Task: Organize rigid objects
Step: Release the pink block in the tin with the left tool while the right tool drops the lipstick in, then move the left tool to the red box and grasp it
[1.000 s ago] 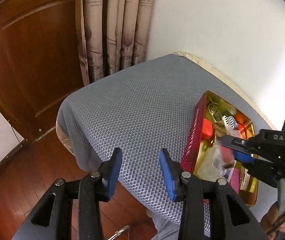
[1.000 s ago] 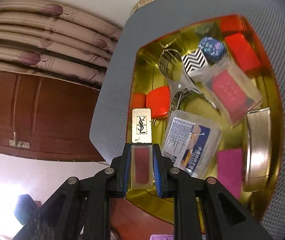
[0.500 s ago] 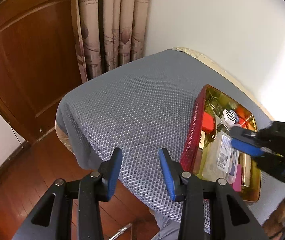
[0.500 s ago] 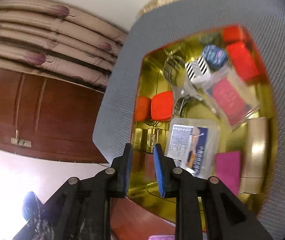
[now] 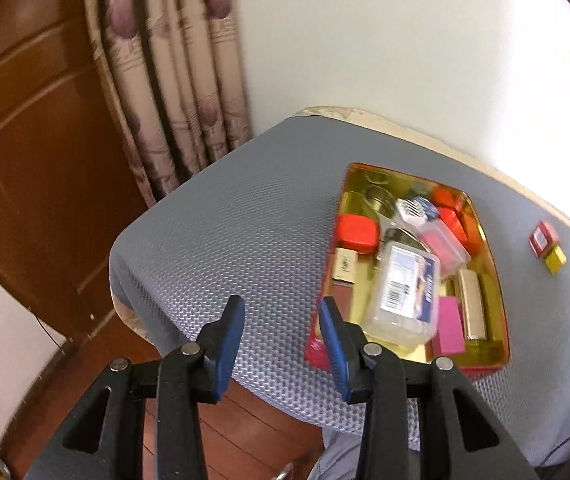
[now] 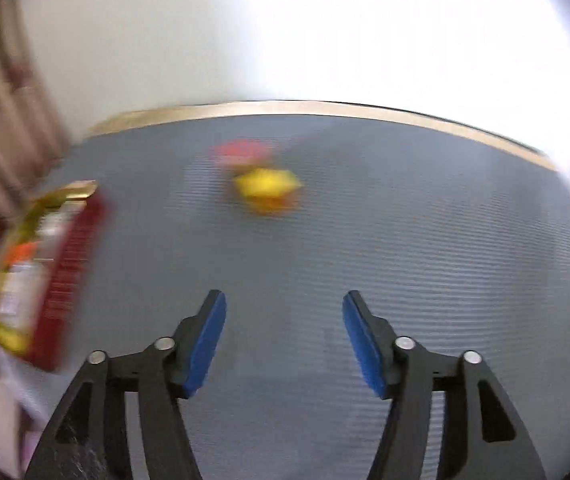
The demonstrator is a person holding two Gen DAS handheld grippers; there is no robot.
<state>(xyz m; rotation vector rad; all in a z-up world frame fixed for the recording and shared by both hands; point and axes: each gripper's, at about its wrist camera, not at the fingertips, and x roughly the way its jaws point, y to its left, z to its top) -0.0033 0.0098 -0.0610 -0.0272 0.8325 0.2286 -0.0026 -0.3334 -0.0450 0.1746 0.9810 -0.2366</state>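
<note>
Moved since a second ago: right gripper (image 6: 284, 338) no longer clamps the gold-capped lipstick case (image 5: 344, 266); that case now lies inside the tin, and the right camera has swung off the tin toward open tabletop. Left gripper (image 5: 281, 346) has shifted a little, so the tin sits more fully in its view.
Tin: gold-lined tin (image 5: 497, 280) with red outer walls, on the grey mesh mat (image 5: 237, 240), near the mat's front edge.
Tin contents: lipstick case at the near-left wall, red rounded box (image 5: 356, 230) just behind it, clear plastic case (image 5: 403, 290) with a printed label in the middle, pink block (image 5: 450, 326) and gold tube (image 5: 472, 306) to its right; more red and patterned bits at the back, too crowded to sort.
Still out: small red box (image 5: 543, 237) and yellow block (image 5: 555, 260), touching or nearly so, on the mat well apart from the tin, on its right. In the right wrist view they show as smears of red and yellow ahead of the tongs.
Progress (judged): most items are binned; these two appear to be all that is left in view.
Right tongs: jaws opening, blue pads well apart, nothing between them but bare mat; aimed roughly at the yellow block, not yet near it.
Left tongs: pads apart with a modest gap, empty, hanging over the mat's front edge just left of the tin, touching nothing.
Next (judged): right tongs take the yellow block or the red box first.
</note>
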